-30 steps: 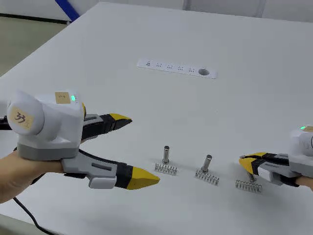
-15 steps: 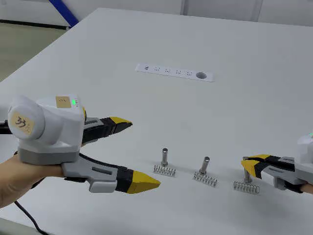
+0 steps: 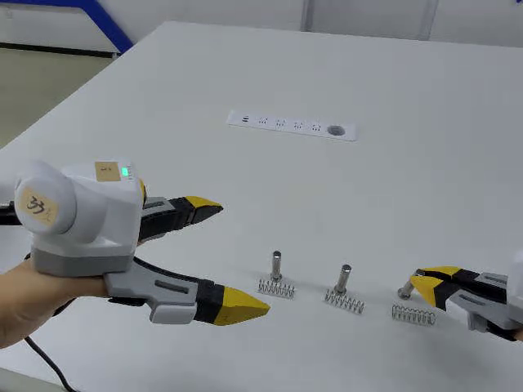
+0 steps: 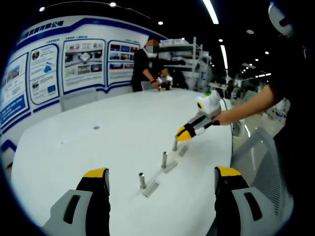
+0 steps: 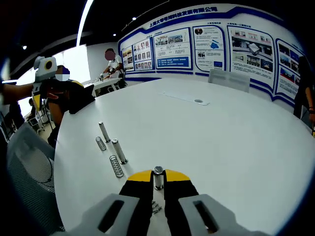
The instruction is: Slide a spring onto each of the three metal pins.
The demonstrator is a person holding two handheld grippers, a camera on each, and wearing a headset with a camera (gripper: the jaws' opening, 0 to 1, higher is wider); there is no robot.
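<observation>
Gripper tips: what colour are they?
Bright yellow, with black just behind. The head view shows it best, on the left gripper.

Left spring [image 3: 276,287], middle spring [image 3: 344,302] and right spring [image 3: 413,314] lay flat, unthreaded. Left pin [image 3: 276,263] and middle pin [image 3: 343,278] stood upright; right pin [image 3: 405,288] tilted.

Round sticker [image 3: 34,204] on the left gripper [image 3: 243,257] body reads 33, handwritten. Wall heading [image 5: 194,11] in the right gripper view is Chinese lettering, too small to read reliably; text on the posters [image 5: 212,40] below is illegible
</observation>
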